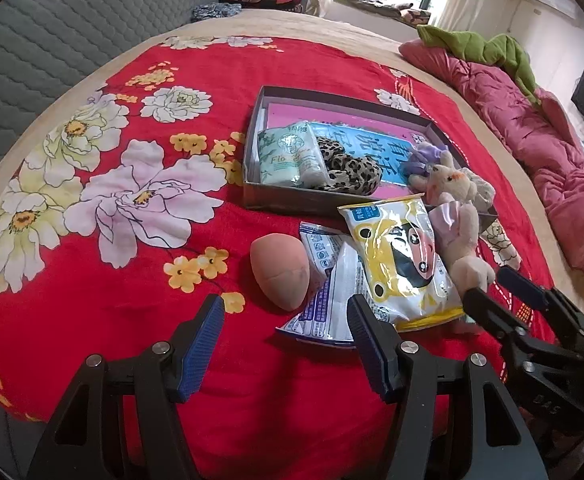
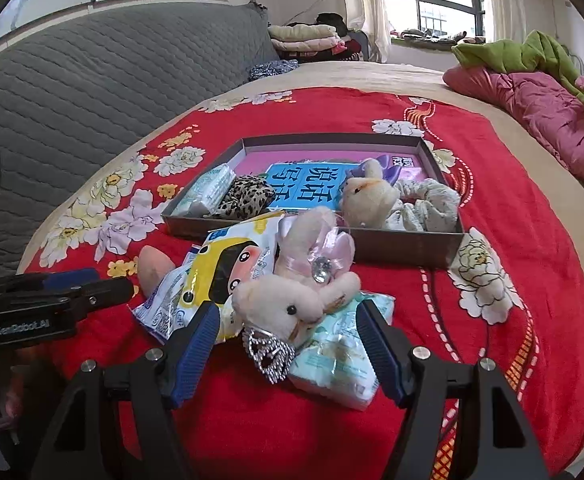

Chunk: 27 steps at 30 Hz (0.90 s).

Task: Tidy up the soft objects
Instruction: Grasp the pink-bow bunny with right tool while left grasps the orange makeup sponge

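Observation:
My left gripper (image 1: 286,344) stands open low over the red blanket, just short of a pink egg-shaped sponge (image 1: 281,273) and a blue-and-white packet (image 1: 326,300). A yellow cartoon snack bag (image 1: 402,264) lies on that packet. In the right wrist view my right gripper (image 2: 288,340) is open, its pads either side of a pale plush bunny (image 2: 284,304) with a silver crown, not touching it. The bunny lies on a mint tissue pack (image 2: 340,360). Behind stands a shallow grey box (image 2: 372,245) holding a tissue pack (image 2: 208,190), a leopard scrunchie (image 2: 246,196), a second plush (image 2: 366,194) and a white scrunchie (image 2: 428,204).
The bed is covered by a red flowered blanket (image 1: 92,280). A grey quilted headboard (image 2: 92,92) runs along the left. A pink quilt (image 1: 532,140) with a green cloth (image 1: 488,46) lies bunched on the right. Folded clothes (image 2: 312,38) are stacked at the far end.

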Available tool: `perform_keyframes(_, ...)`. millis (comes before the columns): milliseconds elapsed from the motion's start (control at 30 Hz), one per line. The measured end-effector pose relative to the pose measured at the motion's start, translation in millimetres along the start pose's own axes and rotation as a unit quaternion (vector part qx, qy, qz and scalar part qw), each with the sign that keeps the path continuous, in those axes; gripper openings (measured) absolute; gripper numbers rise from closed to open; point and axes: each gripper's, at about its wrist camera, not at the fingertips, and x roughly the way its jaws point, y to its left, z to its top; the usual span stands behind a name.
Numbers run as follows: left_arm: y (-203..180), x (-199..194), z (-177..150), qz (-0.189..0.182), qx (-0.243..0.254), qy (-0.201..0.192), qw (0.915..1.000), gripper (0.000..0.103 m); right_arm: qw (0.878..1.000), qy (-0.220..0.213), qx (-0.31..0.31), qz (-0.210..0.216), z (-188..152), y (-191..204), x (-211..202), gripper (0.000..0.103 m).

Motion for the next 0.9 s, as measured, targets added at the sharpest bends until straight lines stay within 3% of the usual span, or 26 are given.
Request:
perform_keyframes(400,6.8,14.5,5.3,-0.004,-0.024,0.006,0.9997,0.065,1.0,-0.008,0.009,-0.022,5.3,-11.9,18.2,0.07)
perform_keyframes(633,11.4,27.3,8.4,0.011,-0.036,0.012,0.9992,0.065,1.0,-0.024,-0.005,-0.007,6.4,-14.5,14.2,0.051)
perform_keyframes(900,13.7,41.2,15.2,0.015,-0.048,0.01,0.9987,0.065,1.0,-0.024,0.0,0.004,6.6,-19.2,11.1,0.043)
